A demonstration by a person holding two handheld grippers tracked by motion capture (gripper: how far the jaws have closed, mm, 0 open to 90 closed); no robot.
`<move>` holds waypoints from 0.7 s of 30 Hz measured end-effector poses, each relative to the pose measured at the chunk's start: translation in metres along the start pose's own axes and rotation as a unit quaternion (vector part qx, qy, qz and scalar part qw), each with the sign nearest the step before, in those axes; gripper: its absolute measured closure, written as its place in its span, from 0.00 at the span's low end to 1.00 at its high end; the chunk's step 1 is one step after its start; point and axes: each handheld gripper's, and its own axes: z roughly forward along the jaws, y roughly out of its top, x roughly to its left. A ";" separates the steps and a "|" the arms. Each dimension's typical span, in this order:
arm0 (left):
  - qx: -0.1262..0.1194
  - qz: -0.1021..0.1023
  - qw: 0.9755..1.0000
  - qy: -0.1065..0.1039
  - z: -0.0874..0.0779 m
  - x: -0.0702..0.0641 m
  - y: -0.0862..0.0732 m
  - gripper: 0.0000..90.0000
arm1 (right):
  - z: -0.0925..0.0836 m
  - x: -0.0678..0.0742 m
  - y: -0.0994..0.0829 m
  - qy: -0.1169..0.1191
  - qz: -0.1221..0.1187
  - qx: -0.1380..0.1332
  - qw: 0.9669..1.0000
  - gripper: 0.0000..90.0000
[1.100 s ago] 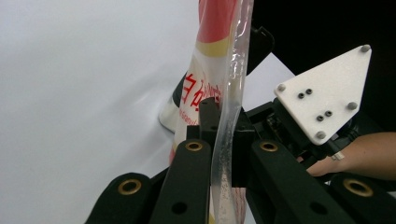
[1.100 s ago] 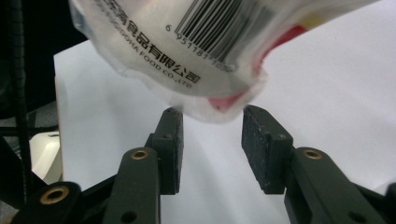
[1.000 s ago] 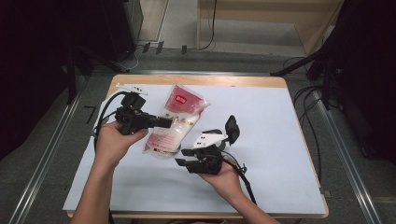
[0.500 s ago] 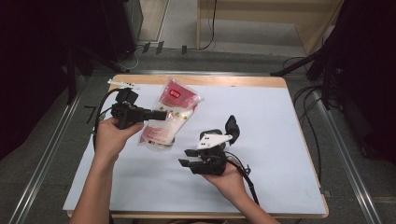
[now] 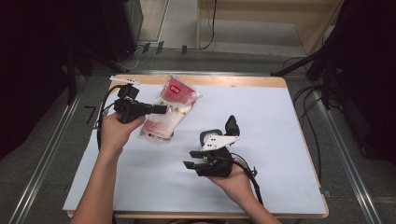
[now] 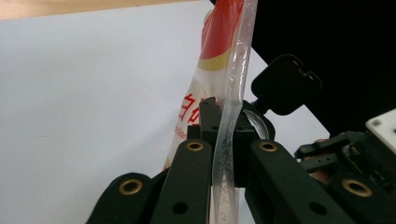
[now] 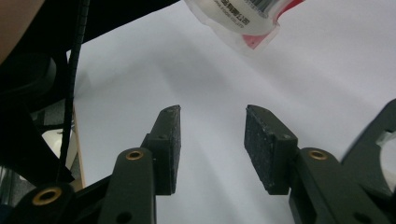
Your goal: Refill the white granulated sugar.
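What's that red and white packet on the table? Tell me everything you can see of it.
The packet is a soft, clear plastic pouch with a red top, red print and a white filling. A barcode shows at its bottom end in the right gripper view. The left tongs are shut on its clear sealed side edge, holding it tilted with its red end toward the table's far edge. Whether its lower end touches the white table cover is unclear.

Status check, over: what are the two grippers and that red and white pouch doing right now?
Left gripper shut on the pouch edge, pouch partly lifted. Right gripper open, empty, jaws apart over the white table cover. Black cap beside the right gripper.
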 end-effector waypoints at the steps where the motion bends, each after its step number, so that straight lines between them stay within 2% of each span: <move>1: -0.001 0.001 1.000 0.001 0.002 0.001 0.000 1.00 | -0.002 0.000 -0.001 -0.001 -0.003 -0.001 1.000 0.62; 12: 0.000 0.002 1.000 0.008 0.022 0.020 0.005 1.00 | -0.024 -0.007 -0.017 -0.015 0.011 0.003 1.000 0.62; 21: -0.007 0.010 0.999 0.033 0.040 0.038 0.001 1.00 | -0.032 -0.008 -0.025 -0.022 0.013 0.009 1.000 0.62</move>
